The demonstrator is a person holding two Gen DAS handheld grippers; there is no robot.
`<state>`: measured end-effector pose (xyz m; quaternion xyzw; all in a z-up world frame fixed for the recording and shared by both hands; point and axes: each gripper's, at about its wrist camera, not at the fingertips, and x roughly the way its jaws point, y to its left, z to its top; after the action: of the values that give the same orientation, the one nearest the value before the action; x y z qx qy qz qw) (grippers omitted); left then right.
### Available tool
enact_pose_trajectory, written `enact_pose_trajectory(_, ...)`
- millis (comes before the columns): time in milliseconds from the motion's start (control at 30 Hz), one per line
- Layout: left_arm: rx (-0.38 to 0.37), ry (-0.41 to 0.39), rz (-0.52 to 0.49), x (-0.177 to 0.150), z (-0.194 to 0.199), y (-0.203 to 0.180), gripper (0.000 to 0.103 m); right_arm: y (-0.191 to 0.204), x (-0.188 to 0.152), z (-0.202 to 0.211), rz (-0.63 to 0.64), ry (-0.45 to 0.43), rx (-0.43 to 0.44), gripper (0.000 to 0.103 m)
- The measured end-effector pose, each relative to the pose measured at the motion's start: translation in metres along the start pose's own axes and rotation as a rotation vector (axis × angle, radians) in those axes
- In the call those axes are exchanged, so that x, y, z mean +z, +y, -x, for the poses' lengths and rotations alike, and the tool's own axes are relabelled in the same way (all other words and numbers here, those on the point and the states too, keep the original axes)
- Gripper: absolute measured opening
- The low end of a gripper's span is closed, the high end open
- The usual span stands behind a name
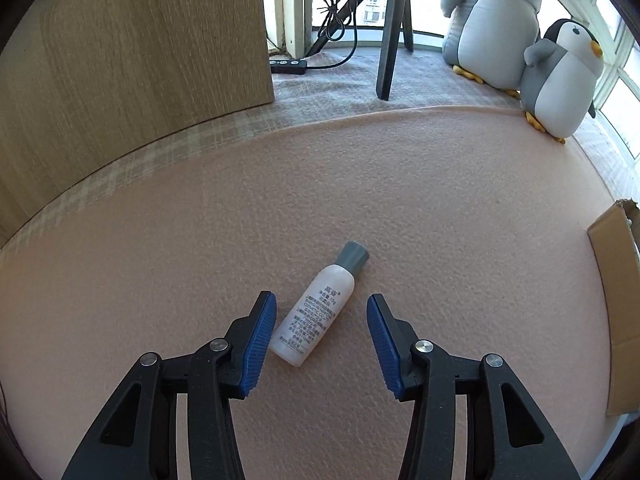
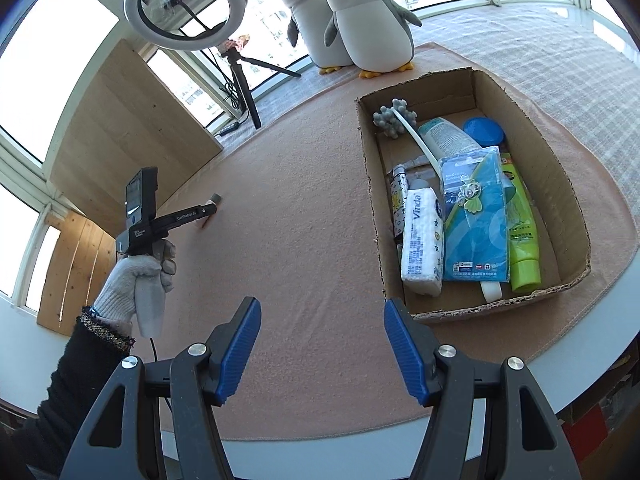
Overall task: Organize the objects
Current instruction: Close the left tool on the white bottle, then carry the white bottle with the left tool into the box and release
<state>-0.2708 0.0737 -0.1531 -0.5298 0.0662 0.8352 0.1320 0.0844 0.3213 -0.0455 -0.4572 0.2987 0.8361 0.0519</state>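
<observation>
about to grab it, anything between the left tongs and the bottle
Nothing visible. The bottle lies on bare mat just ahead of the open left tongs, its base already between the pads.

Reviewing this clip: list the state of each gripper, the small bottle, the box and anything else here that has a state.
left gripper: open, fingers either side of the bottle, not closed on it.
right gripper: open, empty, above the mat.
small bottle: lying on its side on the pink mat, grey cap on.
cardboard box: open-topped, holding several items.
green tube: lying flat in the box, capped.
tissue pack: in the box, looks sealed.
ring light: appears unlit.
</observation>
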Motion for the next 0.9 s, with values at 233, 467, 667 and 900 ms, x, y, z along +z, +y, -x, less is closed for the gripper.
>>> enact_pose_trajectory(233, 0.002, 0.0, 0.026, 0.006, -0.002, 0.002, 0.041, -0.002, 0.0, 0.003, 0.007, -0.014, -0.041, 0.06)
enact_pose_trajectory(467, -0.007, -0.005, 0.02, -0.001, 0.003, -0.004, 0.022, 0.007, 0.0, 0.001, 0.061, -0.022, -0.085, 0.06)
enact_pose_trajectory(667, -0.071, -0.004, 0.011, -0.012, 0.015, -0.027, 0.022, 0.008, 0.003, 0.001, 0.094, -0.044, -0.143, 0.06)
enact_pose_trajectory(900, -0.172, -0.053, -0.104, -0.016, 0.051, -0.096, 0.022, 0.004, 0.007, -0.001, 0.124, -0.066, -0.224, 0.062)
